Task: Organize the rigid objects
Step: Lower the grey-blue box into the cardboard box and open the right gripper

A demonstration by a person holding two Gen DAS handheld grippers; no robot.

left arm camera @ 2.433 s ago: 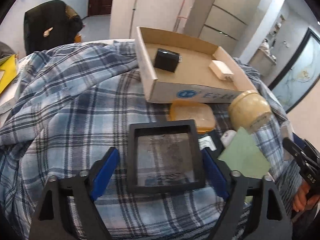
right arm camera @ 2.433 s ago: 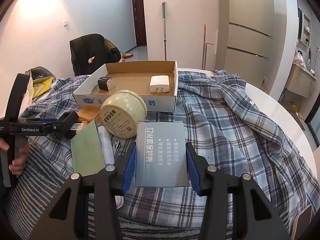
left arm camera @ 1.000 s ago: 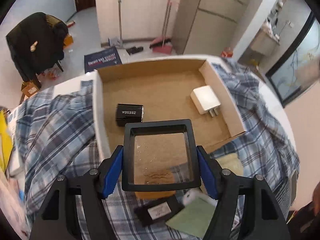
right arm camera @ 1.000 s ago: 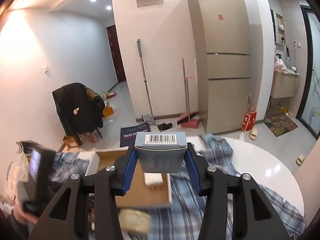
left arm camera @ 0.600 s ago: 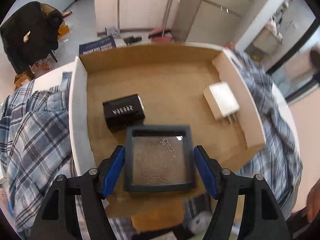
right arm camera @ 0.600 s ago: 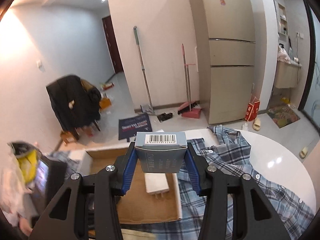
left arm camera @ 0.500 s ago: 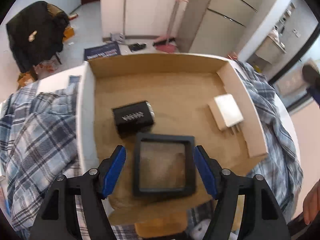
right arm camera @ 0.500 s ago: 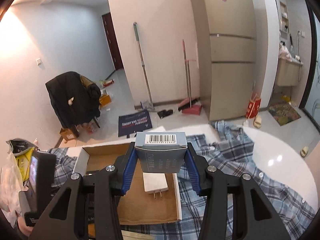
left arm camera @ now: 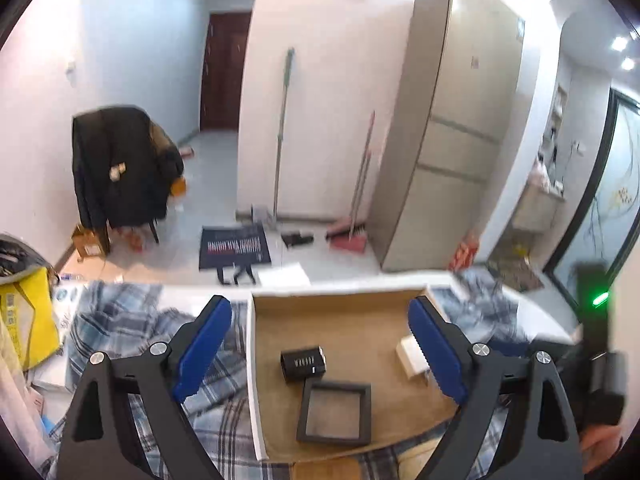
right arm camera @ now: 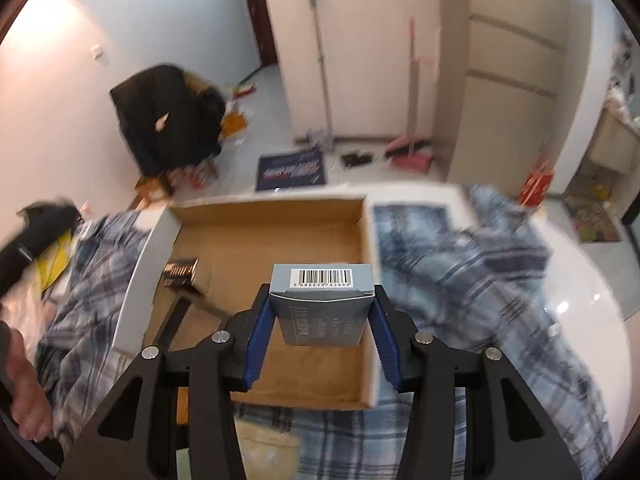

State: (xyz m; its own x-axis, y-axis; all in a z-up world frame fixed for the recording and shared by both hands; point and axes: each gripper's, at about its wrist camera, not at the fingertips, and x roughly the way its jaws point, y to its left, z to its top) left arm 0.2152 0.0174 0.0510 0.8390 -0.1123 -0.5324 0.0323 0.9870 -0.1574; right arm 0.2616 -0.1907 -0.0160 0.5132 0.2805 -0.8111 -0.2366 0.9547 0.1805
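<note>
A shallow cardboard box (left arm camera: 256, 360) (right arm camera: 160, 240) lies on a plaid cloth. In the left wrist view a black square frame case (left arm camera: 334, 414) rests on the box floor, beside a black charger (left arm camera: 303, 363) and a white charger (left arm camera: 410, 356). My left gripper (left arm camera: 320, 352) is open and empty, raised above the box. My right gripper (right arm camera: 322, 320) is shut on a grey-blue barcoded box (right arm camera: 322, 304) and holds it over the right half of the cardboard box. The black charger (right arm camera: 182, 274) shows blurred there.
The plaid cloth (left arm camera: 132, 344) (right arm camera: 460, 264) covers a round white table (right arm camera: 592, 292). A yellow bag (left arm camera: 24, 316) lies at the left. A cream tin (right arm camera: 266, 450) and an orange item (left arm camera: 336, 472) sit in front of the box. The other gripper (left arm camera: 600, 364) shows at right.
My left gripper let go of the black frame case inside the cardboard box, opened wide and lifted away. My right gripper carried the grey-blue box down over the cardboard box.
</note>
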